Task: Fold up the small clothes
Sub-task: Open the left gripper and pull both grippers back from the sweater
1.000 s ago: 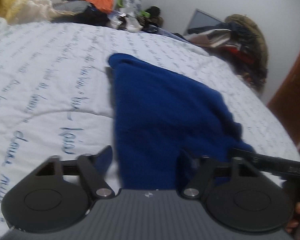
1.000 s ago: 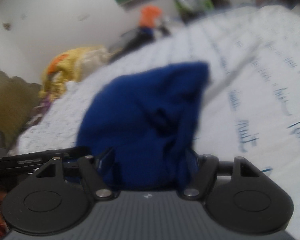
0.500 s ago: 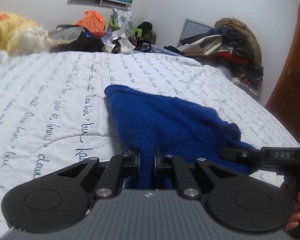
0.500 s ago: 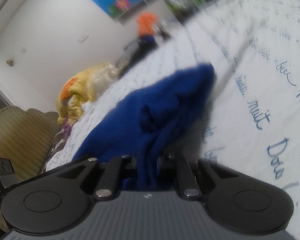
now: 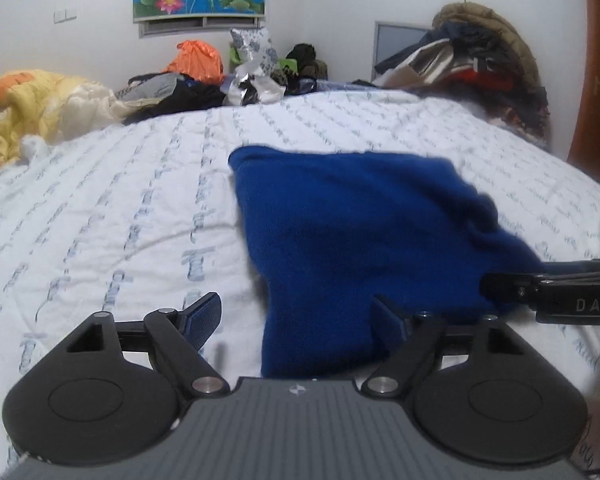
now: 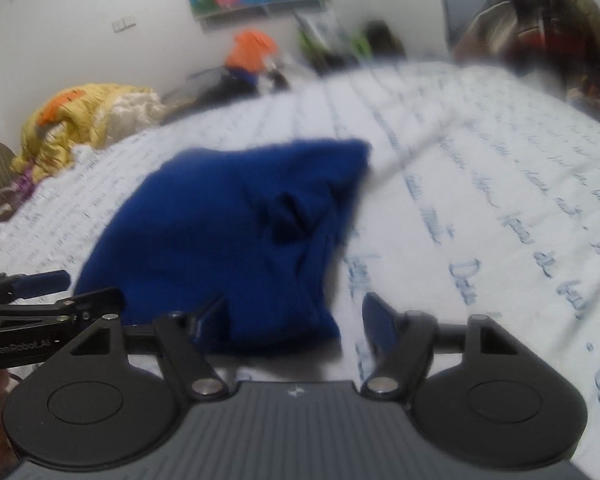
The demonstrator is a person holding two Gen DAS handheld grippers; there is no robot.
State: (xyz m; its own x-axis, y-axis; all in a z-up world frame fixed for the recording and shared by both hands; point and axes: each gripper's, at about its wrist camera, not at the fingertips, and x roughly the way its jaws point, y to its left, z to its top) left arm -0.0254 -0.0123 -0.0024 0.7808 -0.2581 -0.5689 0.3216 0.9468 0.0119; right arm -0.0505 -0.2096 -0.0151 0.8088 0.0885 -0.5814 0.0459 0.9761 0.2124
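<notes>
- The blue garment (image 5: 352, 232) is a soft, matte knit, folded into a rough wedge with a rounded far corner and rumpled folds on its right side; it lies on the bed (image 5: 120, 200).
- The bed's cover is white quilted cloth with rows of blue handwriting-style script.
- The left claw (image 5: 296, 316) has its jaws opening and spread wide; the garment's near edge lies between them, beside the right finger and clear of the left one.
- The right claw (image 6: 296, 316) is likewise opening and spread; the garment's near right corner sits between its fingers, close against the left one, with bare quilt before the right one.
- The garment's long axis runs across the bed between the two claws; its folded corner points away towards the clothes heaps (image 5: 204, 80) by the wall.
- The right wrist view is blurred, so fine weave cannot be made out there.
</notes>
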